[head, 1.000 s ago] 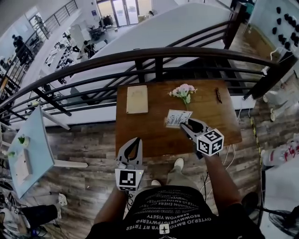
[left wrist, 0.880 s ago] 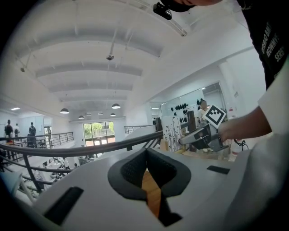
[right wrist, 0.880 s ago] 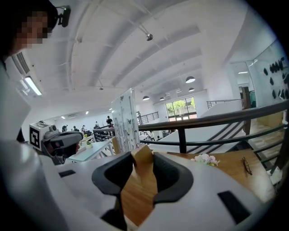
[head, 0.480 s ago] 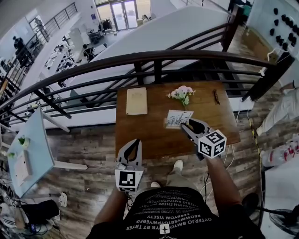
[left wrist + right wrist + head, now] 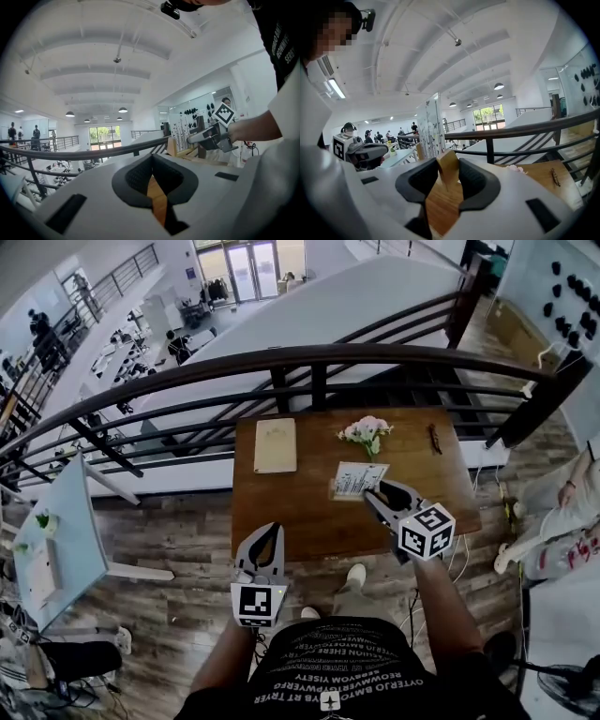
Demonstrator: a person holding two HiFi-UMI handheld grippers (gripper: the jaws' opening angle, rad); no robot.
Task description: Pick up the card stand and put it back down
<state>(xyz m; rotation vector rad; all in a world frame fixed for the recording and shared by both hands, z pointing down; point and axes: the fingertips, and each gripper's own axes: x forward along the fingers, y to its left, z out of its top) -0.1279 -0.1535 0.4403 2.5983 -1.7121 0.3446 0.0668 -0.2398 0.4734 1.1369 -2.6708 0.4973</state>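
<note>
Card stand (image 5: 356, 479), print too small to read, in grip of right tongs (image 5: 369, 491); left tongs (image 5: 266, 532) closed, empty.

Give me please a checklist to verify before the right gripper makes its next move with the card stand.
1. Right gripper closed on the card stand: ok. The right gripper view shows the stand's wooden base between the jaws.
2. Stand lifted off the table: cannot tell.
3. Flowers apart from the stand: ok, but they lie close behind it.
4. Left gripper empty and away from the stand: ok. Its jaws are together on nothing.
5. Tan pad out of the way: ok, at the table's far left.
</note>
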